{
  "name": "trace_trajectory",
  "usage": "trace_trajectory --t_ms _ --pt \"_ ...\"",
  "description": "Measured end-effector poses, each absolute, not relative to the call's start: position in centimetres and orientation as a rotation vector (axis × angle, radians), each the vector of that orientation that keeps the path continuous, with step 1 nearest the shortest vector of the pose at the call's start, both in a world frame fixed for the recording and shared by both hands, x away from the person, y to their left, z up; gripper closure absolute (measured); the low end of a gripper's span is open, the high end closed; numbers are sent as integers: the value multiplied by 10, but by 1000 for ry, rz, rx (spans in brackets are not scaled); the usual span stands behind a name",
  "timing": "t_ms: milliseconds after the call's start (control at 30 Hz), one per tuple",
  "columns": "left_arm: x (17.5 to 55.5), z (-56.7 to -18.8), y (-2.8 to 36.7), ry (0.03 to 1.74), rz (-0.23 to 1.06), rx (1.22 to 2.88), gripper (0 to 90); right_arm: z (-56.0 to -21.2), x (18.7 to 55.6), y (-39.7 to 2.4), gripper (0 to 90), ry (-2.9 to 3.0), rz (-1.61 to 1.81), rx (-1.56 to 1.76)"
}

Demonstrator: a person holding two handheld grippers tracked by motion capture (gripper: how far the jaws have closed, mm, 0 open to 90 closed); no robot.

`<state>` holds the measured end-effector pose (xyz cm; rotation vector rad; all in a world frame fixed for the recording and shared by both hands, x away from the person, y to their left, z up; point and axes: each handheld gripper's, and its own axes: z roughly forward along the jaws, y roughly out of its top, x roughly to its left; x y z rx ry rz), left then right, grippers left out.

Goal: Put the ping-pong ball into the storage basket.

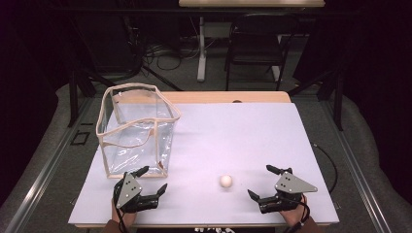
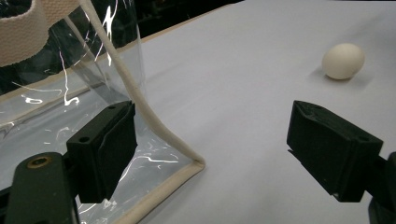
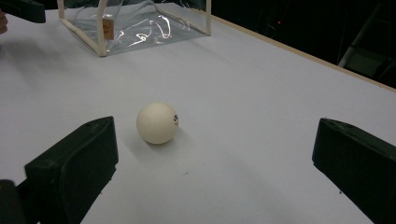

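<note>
Between my right gripper's (image 3: 215, 172) wide, empty jaws sits the white ball (image 3: 157, 122), just ahead of them and nearer the left jaw, on the table (image 3: 261, 93). I judge a fast close would clip it off-centre and send it rolling. My left gripper (image 2: 224, 154) is spread wide too, its left jaw against the clear bag's (image 2: 70, 107) corner; any sweep could drag or tip the bag.
</note>
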<state>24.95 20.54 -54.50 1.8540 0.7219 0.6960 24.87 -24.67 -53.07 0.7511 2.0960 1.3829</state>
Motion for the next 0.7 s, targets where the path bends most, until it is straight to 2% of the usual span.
trace_trajectory --t_ms 700 --pt "251 -547 203 718 689 1877 159 -531 255 -236 0 2152 1358 743"
